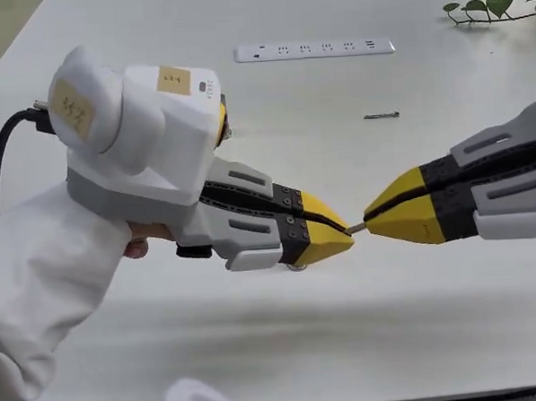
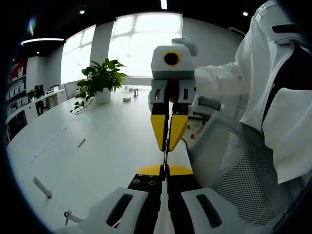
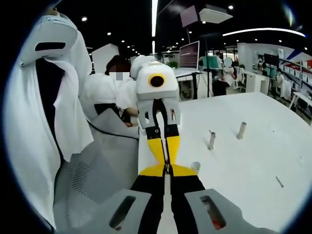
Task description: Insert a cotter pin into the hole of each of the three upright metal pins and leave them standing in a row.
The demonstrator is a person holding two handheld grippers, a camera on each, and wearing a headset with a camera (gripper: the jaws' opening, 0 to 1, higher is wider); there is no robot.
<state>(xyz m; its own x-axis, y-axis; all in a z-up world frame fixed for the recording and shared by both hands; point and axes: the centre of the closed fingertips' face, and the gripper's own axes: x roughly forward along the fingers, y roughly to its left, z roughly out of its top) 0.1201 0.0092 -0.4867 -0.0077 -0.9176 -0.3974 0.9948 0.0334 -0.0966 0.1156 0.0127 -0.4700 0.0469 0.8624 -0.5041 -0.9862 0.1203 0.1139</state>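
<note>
Meeting tip to tip above the table (image 1: pixel 244 94), the left gripper (image 1: pixel 345 240) and right gripper (image 1: pixel 370 224) are both clamping one thin cotter pin (image 1: pixel 357 227), probably re-gripping it to align it for insertion; upright metal pins (image 3: pixel 211 140) are standing well aside.

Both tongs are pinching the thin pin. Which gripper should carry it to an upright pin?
Probably the right gripper: its tongs point toward the upright metal pins, standing just ahead in its view. The left gripper points away from them. Both grip the thin pin.
</note>
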